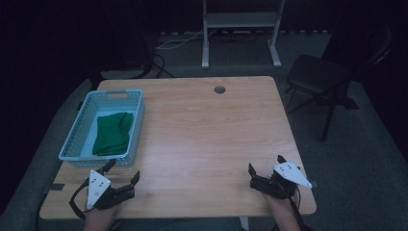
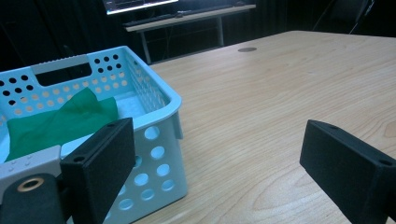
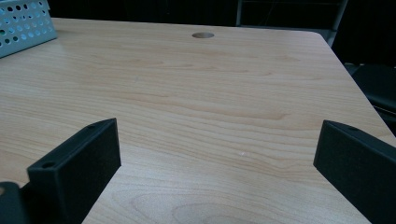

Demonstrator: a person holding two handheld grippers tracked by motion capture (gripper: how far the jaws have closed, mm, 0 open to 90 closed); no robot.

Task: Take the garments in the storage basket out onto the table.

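One pale blue perforated basket (image 1: 79,139) is sitting at the worktop's (image 1: 207,139) left edge, holding one folded green cloth (image 1: 112,133). Two claws, left claw (image 1: 123,174) and right claw (image 1: 266,163), are both resting released, gripping nothing.

high: overhead, forward-down | gripper views: low, close | shared: table (image 1: 207,139)

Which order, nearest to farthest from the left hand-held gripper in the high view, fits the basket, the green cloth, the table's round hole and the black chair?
From the left hand-held gripper:
1. Basket, just beyond it at the table's left.
2. Green cloth, lying inside the basket.
3. Round hole, near the table's far edge.
4. Black chair, on the floor off the far right corner.
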